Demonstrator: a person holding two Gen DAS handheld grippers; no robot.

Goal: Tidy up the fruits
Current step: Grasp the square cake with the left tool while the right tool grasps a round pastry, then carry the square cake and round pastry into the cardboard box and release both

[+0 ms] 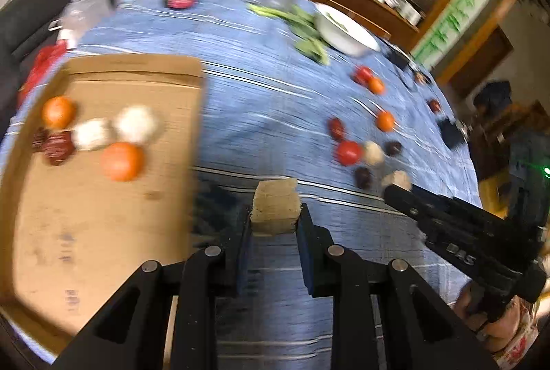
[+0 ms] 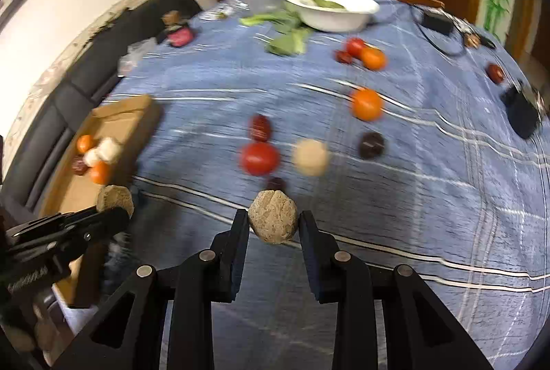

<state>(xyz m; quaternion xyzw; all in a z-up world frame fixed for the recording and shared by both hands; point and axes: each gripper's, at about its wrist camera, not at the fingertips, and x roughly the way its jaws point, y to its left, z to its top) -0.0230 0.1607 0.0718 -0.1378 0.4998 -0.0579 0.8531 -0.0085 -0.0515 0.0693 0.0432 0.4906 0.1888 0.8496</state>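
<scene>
A tan lump (image 1: 274, 206) sits between the jaws of the left gripper (image 1: 274, 219), pinched at both sides at lower centre of the left wrist view; seen from the right wrist view, the same lump (image 2: 115, 200) pokes out of that gripper at lower left, close by the cardboard tray's near edge. The right gripper (image 2: 274, 222) grips a rounder tan lump (image 2: 273, 216) the same way, jaws closed on its flanks, low in the middle of its own view; from the left wrist view it shows at right as a pale tip (image 1: 397, 179) ahead of the black body. Both lumps are held above the blue striped cloth (image 2: 412, 198) on the table. The tray (image 1: 113, 225) fills the left of the left wrist view and holds two oranges (image 1: 122, 161), two white balls (image 1: 137, 123) and a dark red fruit (image 1: 58, 146), bunched in its upper part. Loose on the cloth beyond the right jaws lie a red tomato (image 2: 259, 158), a pale ball (image 2: 311, 157), a dark fruit (image 2: 371, 145), a red fruit (image 2: 260, 127) and an orange (image 2: 367, 104); further up, another tomato and orange touch. Green leaves (image 2: 287, 42) and a white bowl (image 2: 331, 11) stand at the top, the leaves just beside the bowl. Both pictures are blurred.
</scene>
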